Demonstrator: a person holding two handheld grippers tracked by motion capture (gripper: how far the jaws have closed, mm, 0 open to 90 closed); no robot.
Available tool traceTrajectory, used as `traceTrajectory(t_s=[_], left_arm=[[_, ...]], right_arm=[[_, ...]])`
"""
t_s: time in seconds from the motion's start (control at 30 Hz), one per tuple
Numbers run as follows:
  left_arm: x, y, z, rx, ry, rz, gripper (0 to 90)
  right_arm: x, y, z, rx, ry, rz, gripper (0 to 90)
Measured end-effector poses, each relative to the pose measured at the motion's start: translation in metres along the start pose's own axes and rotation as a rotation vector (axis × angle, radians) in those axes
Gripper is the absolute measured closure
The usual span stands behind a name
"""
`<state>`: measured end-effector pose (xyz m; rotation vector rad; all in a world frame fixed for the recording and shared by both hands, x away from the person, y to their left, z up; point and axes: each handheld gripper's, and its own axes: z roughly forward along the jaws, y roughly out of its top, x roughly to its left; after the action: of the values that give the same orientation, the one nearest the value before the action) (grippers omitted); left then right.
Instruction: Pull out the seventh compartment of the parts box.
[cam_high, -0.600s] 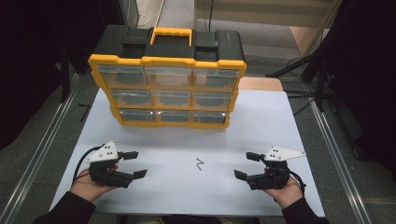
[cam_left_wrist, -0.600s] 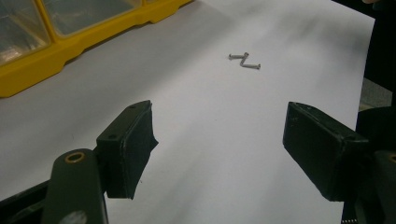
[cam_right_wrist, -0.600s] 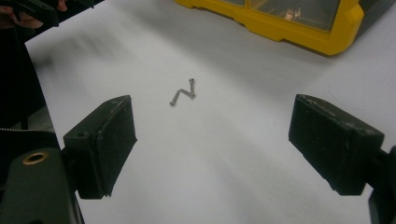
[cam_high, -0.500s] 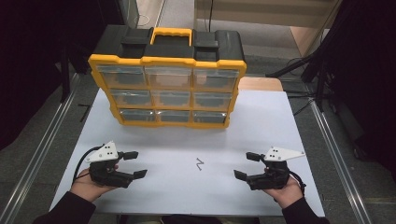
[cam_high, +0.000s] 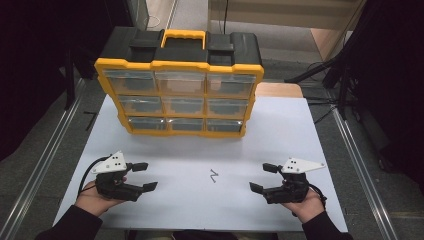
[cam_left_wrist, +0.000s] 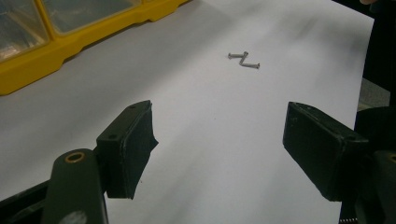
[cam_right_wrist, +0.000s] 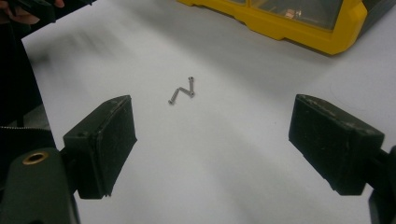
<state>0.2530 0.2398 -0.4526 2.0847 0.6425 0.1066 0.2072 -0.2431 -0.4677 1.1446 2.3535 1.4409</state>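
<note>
Three small metal screws (cam_high: 214, 175) lie in a zigzag near the middle of the white table top (cam_high: 200, 150). They also lie ahead of the jaws in the left gripper view (cam_left_wrist: 243, 60) and the right gripper view (cam_right_wrist: 182, 92). My left gripper (cam_high: 144, 176) rests at the front left, held in a hand, its jaws open with nothing between them (cam_left_wrist: 219, 149). At the front right my right gripper (cam_high: 264, 178) is open and empty too (cam_right_wrist: 212, 144). Both point inward toward the screws, well short of them.
A yellow and black parts organiser (cam_high: 181, 82) with several clear drawers stands upright at the back of the table; its yellow base (cam_left_wrist: 70, 39) (cam_right_wrist: 299, 28) edges both gripper views. Metal rails (cam_high: 45, 150) run along both table sides.
</note>
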Motion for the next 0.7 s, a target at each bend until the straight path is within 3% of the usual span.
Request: traceTrajectory(t_s=[0.7], left_arm=[[0.0003,-0.0002,-0.0009,0.000,0.007,-0.006,24.6]], right_arm=[[-0.0020,-0.0025,0.0024,0.027,-0.020,0.018,15.6]])
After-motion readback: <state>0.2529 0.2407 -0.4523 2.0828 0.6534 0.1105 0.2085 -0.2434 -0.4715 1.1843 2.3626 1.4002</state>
